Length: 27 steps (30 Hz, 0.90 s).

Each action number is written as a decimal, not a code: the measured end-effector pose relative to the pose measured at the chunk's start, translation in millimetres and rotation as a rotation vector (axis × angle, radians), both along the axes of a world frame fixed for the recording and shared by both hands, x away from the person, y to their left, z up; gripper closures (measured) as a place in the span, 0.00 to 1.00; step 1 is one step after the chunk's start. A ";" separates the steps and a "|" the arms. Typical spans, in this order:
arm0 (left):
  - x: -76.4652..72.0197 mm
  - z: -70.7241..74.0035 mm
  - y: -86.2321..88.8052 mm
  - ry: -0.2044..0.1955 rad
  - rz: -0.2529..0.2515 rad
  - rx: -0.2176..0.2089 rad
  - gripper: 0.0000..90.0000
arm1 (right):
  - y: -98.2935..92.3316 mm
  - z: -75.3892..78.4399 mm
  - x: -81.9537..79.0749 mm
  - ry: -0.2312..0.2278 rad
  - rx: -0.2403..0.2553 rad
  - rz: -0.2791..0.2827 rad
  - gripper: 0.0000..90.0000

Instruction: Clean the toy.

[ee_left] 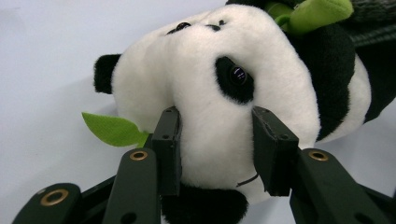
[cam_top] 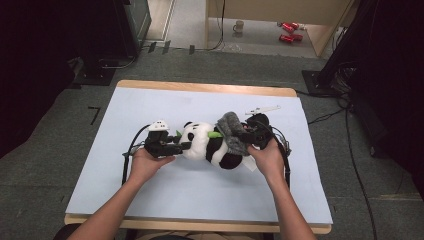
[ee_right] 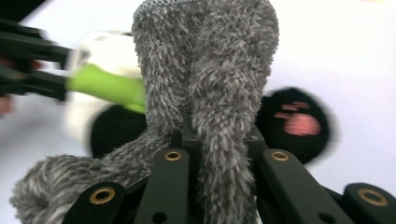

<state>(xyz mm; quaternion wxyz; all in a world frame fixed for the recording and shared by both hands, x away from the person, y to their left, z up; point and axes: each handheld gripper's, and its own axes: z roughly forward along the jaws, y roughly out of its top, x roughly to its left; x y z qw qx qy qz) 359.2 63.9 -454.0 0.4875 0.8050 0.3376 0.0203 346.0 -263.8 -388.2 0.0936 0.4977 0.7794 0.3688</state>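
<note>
On the pale blue table cover (cam_top: pixel 150 200), near its middle, a plush panda (cam_top: pixel 212 145) lies on its side between the 2 hands, its head toward the left gripper (cam_top: pixel 172 148) and its feet toward the right gripper (cam_top: pixel 250 136). A fuzzy grey sock (ee_right: pixel 219 60) is draped over the panda's lower half.

2 risks are judged from this position. The sock could slip out of the right grip if it is tugged hard against the plush, since only a bunched fold of loose pile is pinched. The panda could also twist or be dragged off the head grip, because the soft stuffing gives under the pads and the pull from the sock end would act sideways on it.

The left gripper is closed part-way on the panda's white head, both pads (ee_left: pixel 169 149) pressed into the fur just below the eye patch, with a green felt leaf (ee_left: pixel 112 129) beside the left-hand pad. The right gripper's jaws are drawn nearly together, and the grey sock is clamped between them, rising in 2 folds above the jaws.
</note>
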 end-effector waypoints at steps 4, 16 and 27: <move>0.3 -0.5 0.1 0.002 0.003 -0.007 0.64 | -12.1 9.4 -1.4 -0.018 0.049 -0.025 0.88; 0.2 -0.3 0.2 0.002 0.003 -0.002 0.64 | 38.8 32.5 -19.3 -0.031 0.141 0.172 0.88; 0.5 0.2 -1.0 0.001 0.007 -0.007 0.64 | 45.0 10.4 -11.2 -0.004 0.017 0.174 0.87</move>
